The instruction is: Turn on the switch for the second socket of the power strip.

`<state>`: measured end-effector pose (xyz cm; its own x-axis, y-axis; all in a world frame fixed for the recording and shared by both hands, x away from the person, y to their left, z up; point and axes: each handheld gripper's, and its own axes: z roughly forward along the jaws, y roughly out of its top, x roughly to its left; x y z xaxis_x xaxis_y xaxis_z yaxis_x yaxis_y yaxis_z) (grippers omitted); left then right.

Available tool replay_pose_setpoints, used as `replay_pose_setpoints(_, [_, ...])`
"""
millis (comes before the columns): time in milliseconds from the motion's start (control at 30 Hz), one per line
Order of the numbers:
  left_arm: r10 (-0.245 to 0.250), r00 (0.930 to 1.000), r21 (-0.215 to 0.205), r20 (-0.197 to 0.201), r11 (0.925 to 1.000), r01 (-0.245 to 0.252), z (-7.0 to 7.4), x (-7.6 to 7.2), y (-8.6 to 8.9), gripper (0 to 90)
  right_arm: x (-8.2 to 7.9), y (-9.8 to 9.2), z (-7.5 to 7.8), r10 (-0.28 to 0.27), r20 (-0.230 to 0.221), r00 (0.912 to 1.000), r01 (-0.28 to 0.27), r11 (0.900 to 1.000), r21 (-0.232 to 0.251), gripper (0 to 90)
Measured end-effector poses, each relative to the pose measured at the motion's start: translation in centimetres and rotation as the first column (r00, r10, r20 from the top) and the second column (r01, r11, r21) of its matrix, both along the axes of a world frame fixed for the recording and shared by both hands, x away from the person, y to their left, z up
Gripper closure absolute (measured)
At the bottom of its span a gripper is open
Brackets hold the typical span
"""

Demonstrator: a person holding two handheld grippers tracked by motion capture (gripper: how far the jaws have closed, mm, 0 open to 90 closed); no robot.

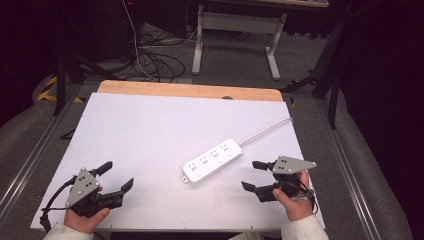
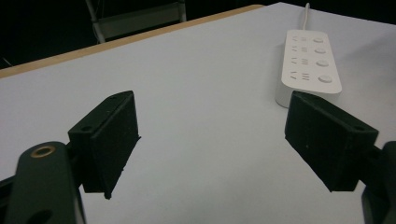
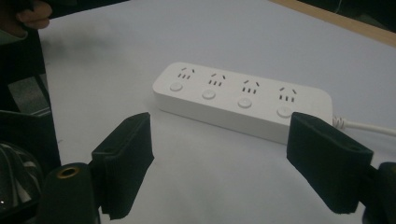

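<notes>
A white power strip (image 1: 213, 160) with several sockets and round buttons lies flat near the middle of the white table top (image 1: 150, 135), its white cord (image 1: 265, 129) running off to the far right. My right gripper (image 1: 252, 175) sits just right of the strip, open, nothing between its jaws; in the right gripper view the power strip (image 3: 243, 100) lies a little beyond the right gripper (image 3: 229, 161). My left gripper (image 1: 116, 176) rests at the near left corner, open and empty. In the left gripper view the power strip (image 2: 306, 63) lies ahead to the right of the left gripper (image 2: 210, 140).
A wooden strip (image 1: 190, 91) edges the table's far side. Beyond it stand a white metal frame (image 1: 235, 35) and loose cables (image 1: 155, 62) on the grey floor. A metal rail (image 1: 350, 165) runs along the table's right side.
</notes>
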<state>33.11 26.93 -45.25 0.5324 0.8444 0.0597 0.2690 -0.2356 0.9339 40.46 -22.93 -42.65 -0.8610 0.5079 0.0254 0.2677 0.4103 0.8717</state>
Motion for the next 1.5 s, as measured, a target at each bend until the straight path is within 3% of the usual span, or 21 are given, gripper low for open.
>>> replay_pose_setpoints(100, [0.000,1.0000,-0.001,-0.001,1.0000,0.000,0.0,0.0,0.0,18.0,0.0,-0.4,-1.2,-0.007,0.006,1.0000,0.007,1.000,-0.025,21.9])
replay_pose_setpoints(267, [0.002,1.0000,0.000,-0.001,1.0000,-0.002,-0.1,0.0,0.0,18.0,0.2,-0.8,-2.8,-0.023,-0.019,0.9996,0.022,0.999,-0.041,21.4])
replay_pose_setpoints(567, [0.000,1.0000,0.005,-0.008,1.0000,0.000,-0.1,0.0,0.0,17.6,0.3,-1.7,-4.7,-0.048,-0.075,0.9960,0.047,0.999,-0.015,19.9])
replay_pose_setpoints(800, [0.007,0.9995,0.009,-0.029,0.9999,-0.007,-0.3,-0.1,0.3,16.5,0.0,-2.2,-5.7,-0.045,-0.064,0.9969,0.043,0.998,-0.043,19.6])
replay_pose_setpoints(1133, [0.018,0.9990,0.017,-0.040,0.9997,-0.017,-0.4,-0.5,0.8,15.5,-0.6,-2.3,-6.8,-0.064,-0.083,0.9945,0.056,0.995,-0.086,18.0])
replay_pose_setpoints(1367, [0.009,0.9977,0.037,-0.067,0.9993,-0.007,-0.7,0.2,0.5,14.4,-0.2,-1.8,-7.0,-0.128,-0.090,0.9877,0.119,0.987,-0.105,17.9])
replay_pose_setpoints(1500, [0.003,0.9981,0.047,-0.061,0.9989,0.000,-0.7,0.2,0.3,14.3,-0.1,-1.9,-7.0,-0.160,-0.081,0.9839,0.150,0.982,-0.115,17.0])
